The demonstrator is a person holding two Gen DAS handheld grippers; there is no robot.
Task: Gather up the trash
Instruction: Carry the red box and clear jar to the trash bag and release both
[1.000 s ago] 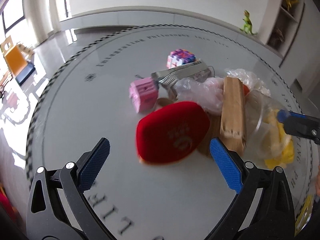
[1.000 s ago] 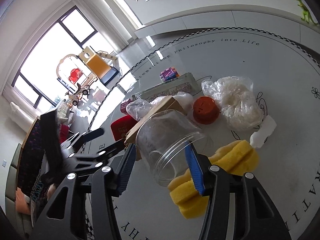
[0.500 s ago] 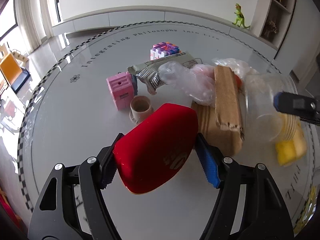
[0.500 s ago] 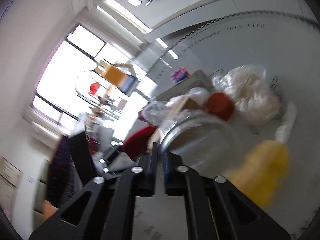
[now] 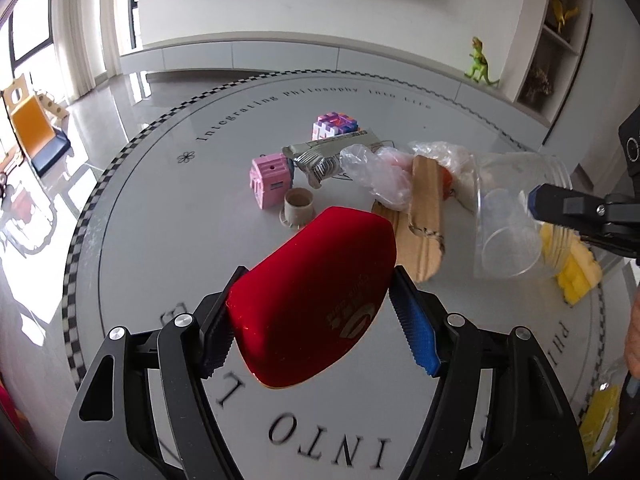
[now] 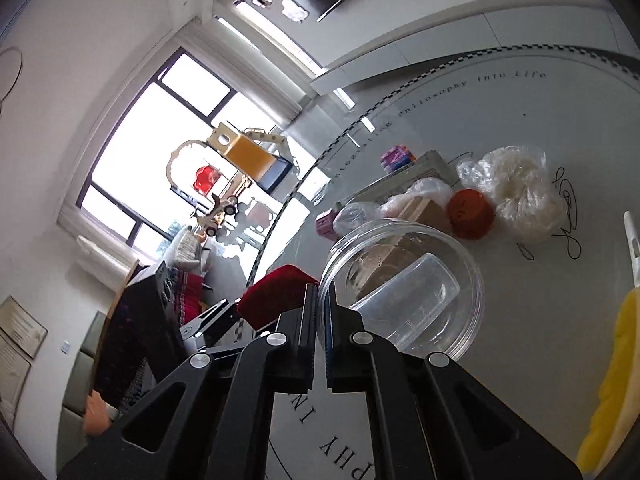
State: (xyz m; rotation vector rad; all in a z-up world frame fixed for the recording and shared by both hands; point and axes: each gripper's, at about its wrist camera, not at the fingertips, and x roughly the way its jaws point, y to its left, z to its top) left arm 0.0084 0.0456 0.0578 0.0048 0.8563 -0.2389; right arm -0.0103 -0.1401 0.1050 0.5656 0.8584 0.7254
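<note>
Two grips are loaded at once, and both look easy to lose. Nearest me, my left gripper (image 5: 312, 320) is closed about halfway on the red case (image 5: 312, 300), the pads pressing its two sides while it hangs tilted over the table (image 5: 160, 240); its covering looks soft and its shape rounded, so I judge it could roll or slide out of the pads if I swing fast. My right gripper (image 6: 322, 312) is nearly shut, pinching only the thin rim of the clear jar (image 6: 400, 284), which sticks out sideways with its mouth toward that camera and what looks like a smaller clear cup (image 6: 412, 292) loose inside. A rim pinch on slick plastic leaves the whole jar levering on one edge; it may twist, slip down, or tip the cup out. Just beyond the case lie the cardboard (image 5: 428, 216) and a crumpled plastic bag (image 5: 380, 176), with the sponge (image 5: 576, 264) under the jar, so a dropped jar could scatter them. Farther off sit a small tan cup (image 5: 298, 204), a pink block (image 5: 270, 178), a foil wrapper (image 5: 332, 152) and a puzzle cube (image 5: 336, 124). I cannot see any bin, so carrying both items blind toward one risks a knock against the table edge.
</note>
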